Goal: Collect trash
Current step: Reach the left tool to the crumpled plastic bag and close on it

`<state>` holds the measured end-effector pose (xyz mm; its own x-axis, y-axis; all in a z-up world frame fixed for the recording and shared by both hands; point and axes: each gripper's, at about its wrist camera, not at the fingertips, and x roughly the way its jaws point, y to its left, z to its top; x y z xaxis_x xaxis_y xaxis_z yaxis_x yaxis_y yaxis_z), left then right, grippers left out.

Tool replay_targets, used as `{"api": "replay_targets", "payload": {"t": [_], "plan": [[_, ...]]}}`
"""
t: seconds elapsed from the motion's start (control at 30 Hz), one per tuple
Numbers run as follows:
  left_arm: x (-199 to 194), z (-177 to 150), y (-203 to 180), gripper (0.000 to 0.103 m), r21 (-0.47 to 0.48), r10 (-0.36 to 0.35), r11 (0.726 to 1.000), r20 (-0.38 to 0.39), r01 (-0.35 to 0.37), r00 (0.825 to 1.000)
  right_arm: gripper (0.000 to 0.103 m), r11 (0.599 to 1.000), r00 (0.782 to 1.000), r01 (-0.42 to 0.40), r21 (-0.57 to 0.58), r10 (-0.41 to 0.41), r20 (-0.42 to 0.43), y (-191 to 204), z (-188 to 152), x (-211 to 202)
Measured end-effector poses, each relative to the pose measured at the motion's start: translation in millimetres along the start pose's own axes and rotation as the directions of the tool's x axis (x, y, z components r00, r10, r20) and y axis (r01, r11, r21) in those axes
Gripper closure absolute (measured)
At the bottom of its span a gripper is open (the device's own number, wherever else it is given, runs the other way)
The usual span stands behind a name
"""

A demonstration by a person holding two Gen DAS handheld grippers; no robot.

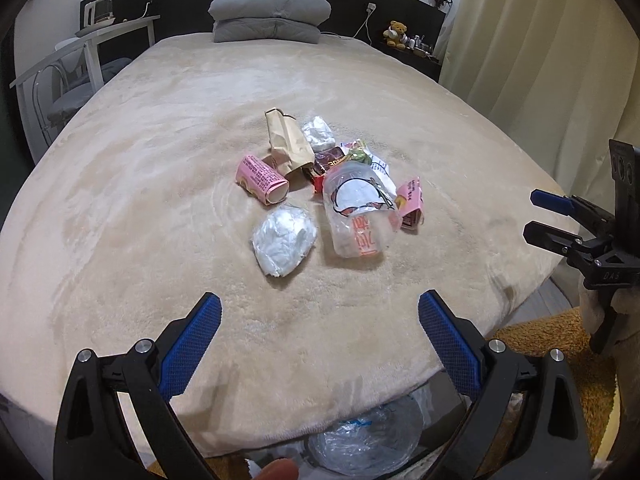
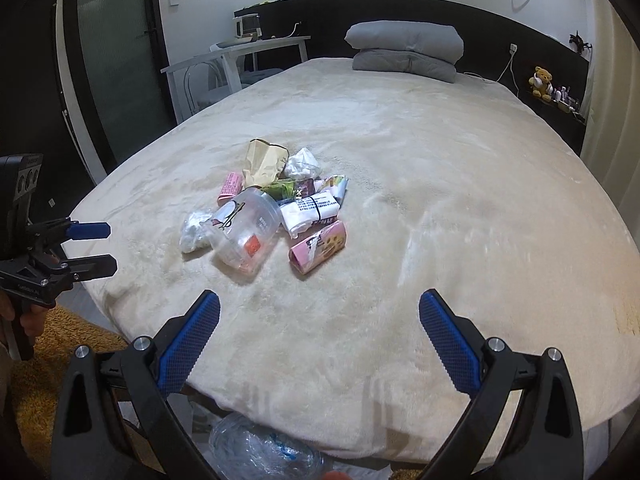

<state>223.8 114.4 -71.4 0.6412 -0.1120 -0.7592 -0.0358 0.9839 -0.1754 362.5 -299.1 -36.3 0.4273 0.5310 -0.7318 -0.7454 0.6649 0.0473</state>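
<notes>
A heap of trash lies mid-bed: a brown paper bag [image 1: 288,145] [image 2: 264,162], a pink carton [image 1: 262,179], a second pink carton [image 1: 410,202] [image 2: 318,247], a clear plastic cup [image 1: 358,210] [image 2: 244,232], a white crumpled wad [image 1: 283,240] [image 2: 194,228], another white wad [image 1: 318,133] and wrappers. My left gripper [image 1: 320,312] stands open over the bed's near edge, empty, short of the heap. My right gripper [image 2: 320,312] is open too, nothing between its fingers. Each gripper also shows in the other's view, at the side, open [image 1: 530,216] [image 2: 110,246].
The beige blanket [image 1: 160,160] covers the bed. A grey folded quilt [image 1: 270,16] lies at the headboard. A clear plastic bag [image 1: 368,440] [image 2: 260,448] sits below the bed's foot on a tan rug [image 1: 560,352]. A white desk and chair [image 1: 80,64] stand left; curtains [image 1: 540,40] hang right.
</notes>
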Motion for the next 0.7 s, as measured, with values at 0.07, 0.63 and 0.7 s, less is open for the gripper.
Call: {"api": "replay_targets", "payload": {"t": [0.07, 0.63, 0.7], "plan": [[15, 6, 6, 0.006, 0.013, -0.001, 1.000, -0.023, 0.001, 1.000, 0.004, 1.000, 1.000, -0.013, -0.012, 0.013, -0.009, -4, 8, 15], [106, 39, 34, 0.016, 0.122, -0.039, 0.991, -0.141, 0.056, 0.989, 0.012, 0.956, 0.985, -0.163, -0.244, 0.145, -0.088, -9, 30, 121], [110, 38, 35, 0.017, 0.138, -0.034, 0.989, -0.135, 0.053, 0.990, 0.014, 0.953, 0.984, -0.173, -0.248, 0.154, -0.094, -11, 30, 129]]}}
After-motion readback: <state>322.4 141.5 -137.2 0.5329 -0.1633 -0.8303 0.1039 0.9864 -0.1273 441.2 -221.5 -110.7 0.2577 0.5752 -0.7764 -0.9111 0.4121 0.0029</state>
